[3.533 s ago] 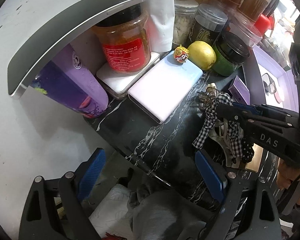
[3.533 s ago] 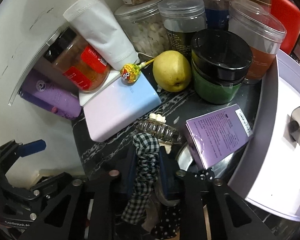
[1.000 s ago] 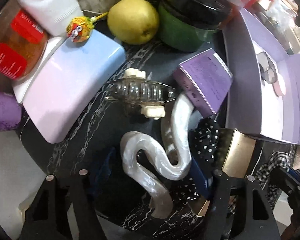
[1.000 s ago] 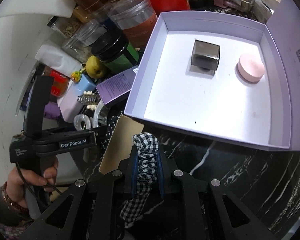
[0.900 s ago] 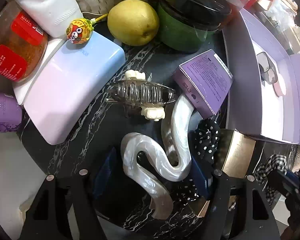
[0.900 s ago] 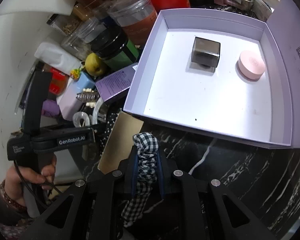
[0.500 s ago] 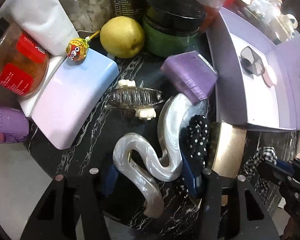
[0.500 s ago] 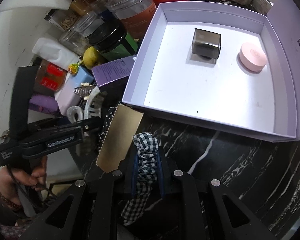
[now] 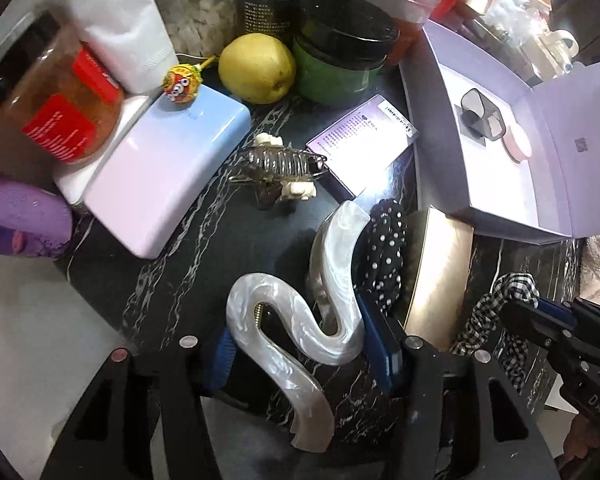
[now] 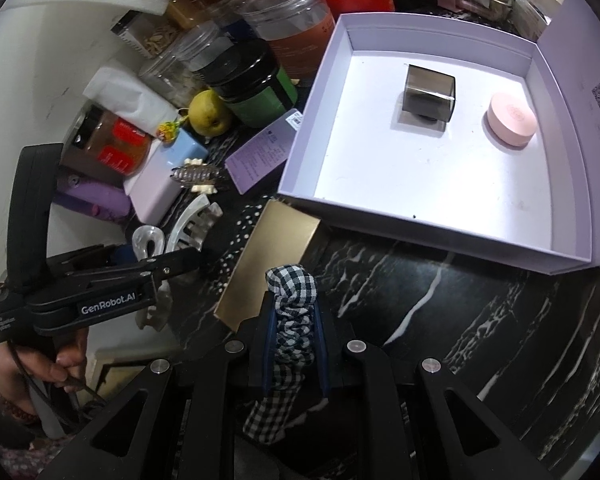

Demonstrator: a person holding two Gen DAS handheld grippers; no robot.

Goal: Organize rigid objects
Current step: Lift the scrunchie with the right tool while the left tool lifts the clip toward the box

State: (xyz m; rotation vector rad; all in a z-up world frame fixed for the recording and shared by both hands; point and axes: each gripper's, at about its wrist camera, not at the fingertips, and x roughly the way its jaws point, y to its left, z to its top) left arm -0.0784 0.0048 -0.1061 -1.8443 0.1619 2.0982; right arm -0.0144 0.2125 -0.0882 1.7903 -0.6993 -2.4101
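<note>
Nearest the camera, the right gripper (image 10: 292, 320) is clamped on a checked fabric scrunchie (image 10: 291, 300), which stands upright between its blue pads with its tail hanging below. Just ahead of it lies a flat gold card (image 10: 268, 260) on the black marble counter (image 10: 440, 320). Beyond the card, ahead and to the right, sits an open lilac box (image 10: 560, 248) holding a smoky cube (image 10: 430, 94) and a pink puck (image 10: 510, 120); its white floor is mostly bare.

To the left, the left gripper (image 9: 300, 344) has its fingers apart, straddling a pearly white S-shaped hair claw (image 9: 300, 332) whose long axis runs away from the fingers. A polka-dot scrunchie (image 9: 384, 256) touches the claw's far right side. Farther off lie a clear spiral hair clip (image 9: 284, 168), a purple packet (image 9: 360, 144), a pastel case (image 9: 160, 172), a pear (image 9: 256, 68) and jars.

The right gripper looks nearer the box, so its load likely goes in first.
</note>
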